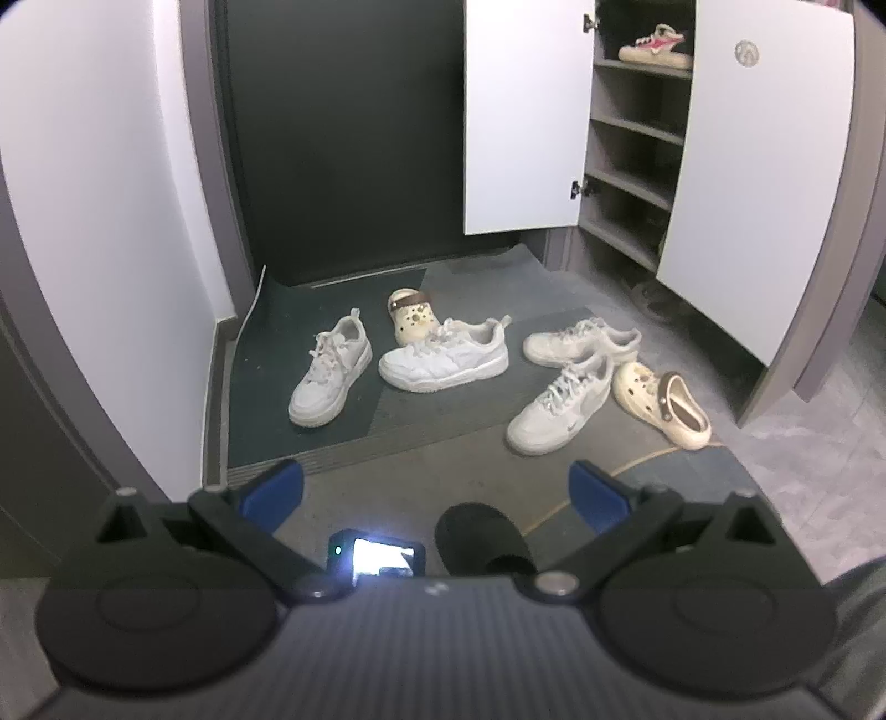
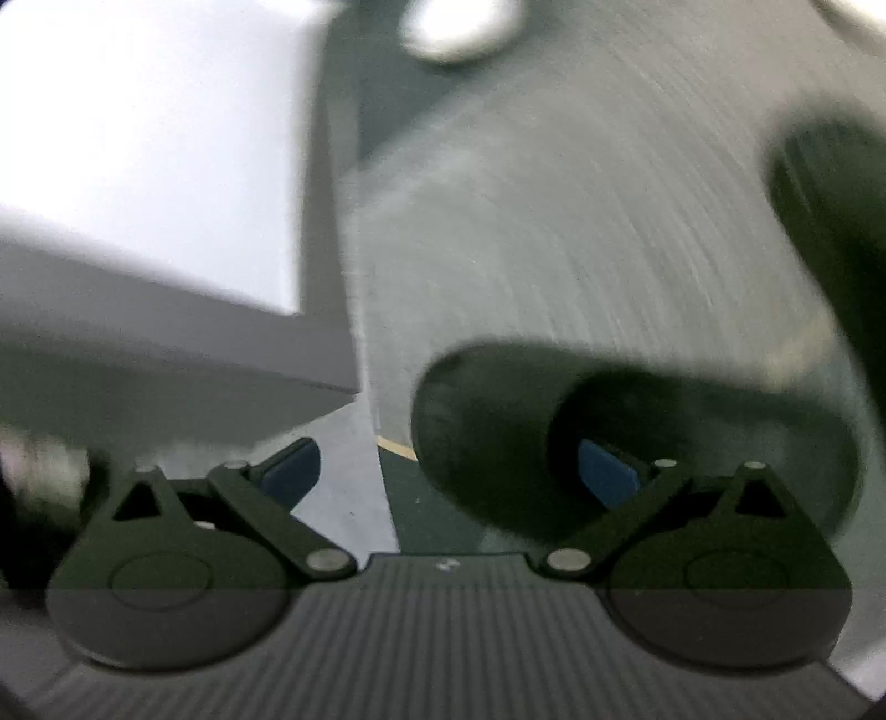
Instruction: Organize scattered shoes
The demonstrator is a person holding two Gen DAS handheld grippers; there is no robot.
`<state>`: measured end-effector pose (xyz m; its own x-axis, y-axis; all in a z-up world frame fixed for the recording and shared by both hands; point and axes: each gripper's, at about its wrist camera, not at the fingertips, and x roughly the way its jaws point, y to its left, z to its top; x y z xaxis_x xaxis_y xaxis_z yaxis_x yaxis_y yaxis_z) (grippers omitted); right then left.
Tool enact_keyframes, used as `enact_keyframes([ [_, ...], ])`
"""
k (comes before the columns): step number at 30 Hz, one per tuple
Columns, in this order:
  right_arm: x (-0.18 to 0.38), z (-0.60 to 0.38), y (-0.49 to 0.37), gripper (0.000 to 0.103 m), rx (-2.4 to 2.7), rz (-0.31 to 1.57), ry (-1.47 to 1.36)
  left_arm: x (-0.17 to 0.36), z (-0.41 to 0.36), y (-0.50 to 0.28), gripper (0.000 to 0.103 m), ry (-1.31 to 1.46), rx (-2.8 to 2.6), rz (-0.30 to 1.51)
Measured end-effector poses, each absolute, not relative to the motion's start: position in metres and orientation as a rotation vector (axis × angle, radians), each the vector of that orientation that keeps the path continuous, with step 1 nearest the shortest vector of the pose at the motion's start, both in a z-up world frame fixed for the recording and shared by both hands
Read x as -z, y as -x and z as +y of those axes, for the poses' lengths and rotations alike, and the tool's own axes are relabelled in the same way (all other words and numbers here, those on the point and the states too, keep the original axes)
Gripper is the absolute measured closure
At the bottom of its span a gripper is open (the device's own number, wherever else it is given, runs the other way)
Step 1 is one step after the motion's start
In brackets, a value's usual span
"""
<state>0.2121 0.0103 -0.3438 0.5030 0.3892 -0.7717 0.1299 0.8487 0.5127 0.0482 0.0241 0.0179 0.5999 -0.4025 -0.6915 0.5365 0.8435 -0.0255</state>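
The left claw [image 1: 437, 490] hung above the entryway floor [image 1: 421, 443] with its blue-padded fingers spread wide and nothing between them. Ahead lay six scattered pale shoes: a white sneaker [image 1: 330, 375] on the left of the dark mat [image 1: 260, 399], a chunky white sneaker [image 1: 446, 357] beside it, and a cream clog [image 1: 411, 321] just behind that one. Further right were two more white sneakers, one behind [image 1: 581, 340] and one nearer [image 1: 559, 404], and a second cream clog [image 1: 662, 401] just beside the nearer one. The shoe cabinet [image 1: 631, 138] stood with both doors open, a pink and cream shoe [image 1: 656, 47] on an upper shelf. The right wrist view was heavily blurred; the right claw [image 2: 448, 476] was also spread wide and empty, with a dark slipper [image 2: 498, 432] on the floor directly ahead of its right finger.
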Motion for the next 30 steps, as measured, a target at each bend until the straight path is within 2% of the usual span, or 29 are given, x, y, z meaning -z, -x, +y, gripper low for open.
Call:
enact_keyframes([
  [3,0.330,0.022,-0.204,0.001,-0.304,0.938,-0.246,-0.023,0.030,-0.044,0.000,-0.159,0.577,0.771],
  [10,0.354,0.046,-0.211,0.000,-0.615,0.918,0.171,-0.029,0.036,-0.036,0.000,-0.120,0.637,0.795],
  [20,0.392,0.062,-0.230,0.000,-0.803,0.971,0.332,-0.020,0.013,-0.045,0.000,-0.170,0.643,0.806],
  [30,0.418,0.049,-0.232,0.000,-0.725,1.041,0.249,-0.015,0.005,-0.055,0.000,-0.150,0.650,0.857],
])
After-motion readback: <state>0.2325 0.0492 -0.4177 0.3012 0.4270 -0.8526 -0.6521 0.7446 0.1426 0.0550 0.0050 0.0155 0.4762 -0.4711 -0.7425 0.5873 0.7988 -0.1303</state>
